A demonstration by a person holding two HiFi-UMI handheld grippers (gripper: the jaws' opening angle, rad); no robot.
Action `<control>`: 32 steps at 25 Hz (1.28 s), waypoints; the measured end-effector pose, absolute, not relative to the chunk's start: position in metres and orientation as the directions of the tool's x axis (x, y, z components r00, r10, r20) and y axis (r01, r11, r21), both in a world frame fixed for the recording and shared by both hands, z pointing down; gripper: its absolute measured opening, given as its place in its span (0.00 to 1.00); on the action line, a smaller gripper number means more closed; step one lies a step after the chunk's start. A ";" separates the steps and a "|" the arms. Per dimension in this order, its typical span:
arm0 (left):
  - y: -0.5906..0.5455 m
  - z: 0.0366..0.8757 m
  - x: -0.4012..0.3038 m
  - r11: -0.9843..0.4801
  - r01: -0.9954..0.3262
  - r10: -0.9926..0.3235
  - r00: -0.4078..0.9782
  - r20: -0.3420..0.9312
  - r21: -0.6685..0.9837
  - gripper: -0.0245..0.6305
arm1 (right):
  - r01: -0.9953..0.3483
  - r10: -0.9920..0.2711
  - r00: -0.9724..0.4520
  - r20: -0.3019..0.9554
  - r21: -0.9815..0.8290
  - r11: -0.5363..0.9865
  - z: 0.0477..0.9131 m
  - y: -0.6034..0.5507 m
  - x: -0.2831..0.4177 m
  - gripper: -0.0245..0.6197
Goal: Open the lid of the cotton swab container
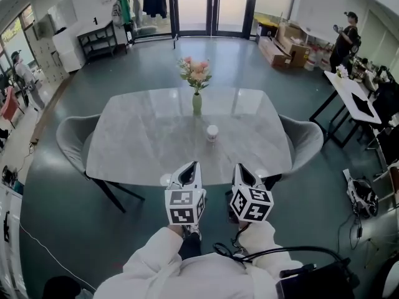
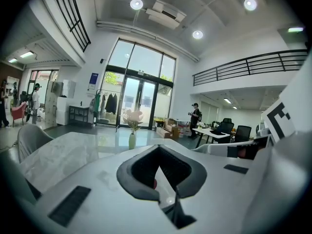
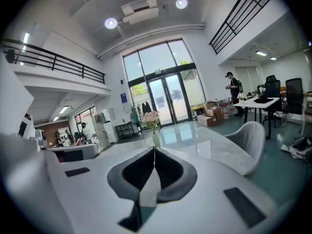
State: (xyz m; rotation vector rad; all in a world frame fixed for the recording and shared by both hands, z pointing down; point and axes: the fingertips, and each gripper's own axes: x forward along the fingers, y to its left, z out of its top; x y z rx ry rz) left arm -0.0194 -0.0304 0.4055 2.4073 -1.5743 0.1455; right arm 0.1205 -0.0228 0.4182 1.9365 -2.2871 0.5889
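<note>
The cotton swab container [image 1: 212, 133] is a small white round tub that stands upright near the middle of the marble table [image 1: 143, 136], in front of the vase. My left gripper [image 1: 189, 168] and right gripper [image 1: 240, 169] hover side by side over the table's near edge, short of the container. Both are shut with nothing between the jaws. In the left gripper view the left gripper [image 2: 158, 153] points across the table toward the vase [image 2: 132, 140]. In the right gripper view the right gripper [image 3: 154, 150] has its jaws pressed together in front of the flowers [image 3: 151, 117].
A green vase of pink flowers [image 1: 196, 98] stands behind the container. Grey chairs flank the table at the left [image 1: 68, 139] and right [image 1: 303, 141]. A white desk [image 1: 354, 95], cardboard boxes [image 1: 283, 48] and a person [image 1: 345, 39] are at the back right.
</note>
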 end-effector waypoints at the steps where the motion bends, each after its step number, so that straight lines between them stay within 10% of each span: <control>1: -0.039 0.404 -0.021 -0.379 -0.911 -0.885 0.409 0.223 0.163 0.04 | -0.965 -0.931 -0.194 0.309 -0.230 0.125 0.417 -0.030 0.118 0.13; 32: -0.254 0.421 -0.028 -0.465 -0.852 -0.813 0.519 0.264 0.241 0.04 | -0.980 -0.936 -0.078 0.345 -0.197 0.009 0.416 -0.210 0.109 0.13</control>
